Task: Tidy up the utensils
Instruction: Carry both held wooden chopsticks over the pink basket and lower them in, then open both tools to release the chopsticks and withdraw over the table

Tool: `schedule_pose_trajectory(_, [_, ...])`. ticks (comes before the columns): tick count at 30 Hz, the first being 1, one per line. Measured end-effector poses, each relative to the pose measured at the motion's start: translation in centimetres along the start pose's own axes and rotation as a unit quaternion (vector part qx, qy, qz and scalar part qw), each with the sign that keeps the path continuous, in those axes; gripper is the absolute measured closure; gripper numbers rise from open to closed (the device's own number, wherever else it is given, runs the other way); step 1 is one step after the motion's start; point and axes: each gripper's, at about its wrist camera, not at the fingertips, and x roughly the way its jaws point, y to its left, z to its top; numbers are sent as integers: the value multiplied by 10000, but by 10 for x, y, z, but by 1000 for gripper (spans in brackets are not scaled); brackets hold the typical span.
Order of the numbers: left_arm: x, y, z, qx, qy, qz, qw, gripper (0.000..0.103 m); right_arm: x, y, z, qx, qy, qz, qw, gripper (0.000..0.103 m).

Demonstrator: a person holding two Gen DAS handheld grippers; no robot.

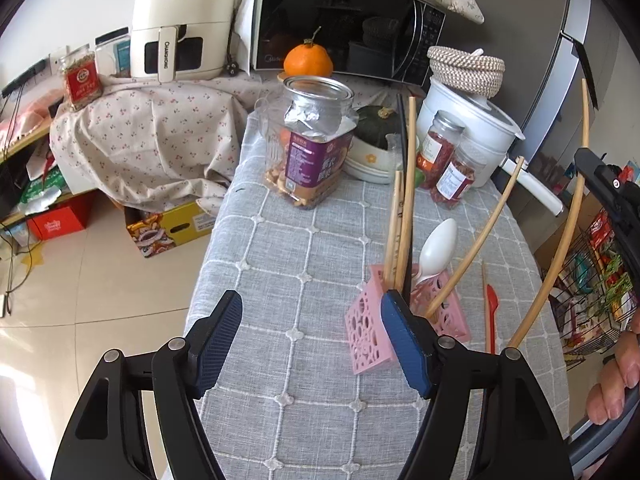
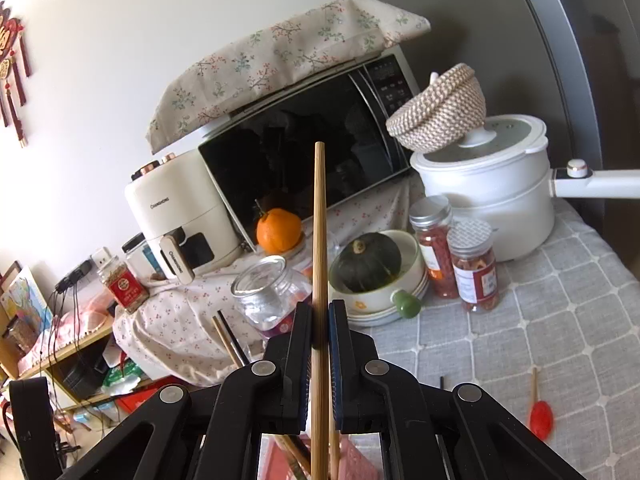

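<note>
Your right tool (image 2: pixel 320 328) is clenched on the long bamboo chopstick (image 2: pixel 319 216); lower it vertically into the pink perforated plastic holder (image 1: pixel 370 320). Your left tool (image 1: pixel 310 340) hangs released beside it.

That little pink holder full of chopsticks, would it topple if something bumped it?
Probably, yes. The pink perforated plastic holder looks thin and light, while the wooden chopsticks and white plastic spoon stand far above its rim, so it seems top-heavy. It sits on soft grey checked tablecloth, which may let it rock rather than slide.
</note>
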Motion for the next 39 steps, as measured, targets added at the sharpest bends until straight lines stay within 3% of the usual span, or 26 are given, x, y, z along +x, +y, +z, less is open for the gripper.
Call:
schedule_pose_trajectory(5, [4,23,-6,-87,206,119,9997,28,10,23,-6,-226,-234,-147,9994,98])
schedule_pose_trajectory(16, [7,43,-13,-219,401,-26,9990,28,42,58,-29,-934,-584,-711,9914,98])
schedule_pose_trajectory(28, [9,41,-10,-425,472,-186,9978,28,48,61,-30,-827,-787,-834,9899,98])
schedule_pose_trajectory(39, [13,27,-8,-320,468,-118,9983,28,76,39,-52,-426,-328,-948,9940,97])
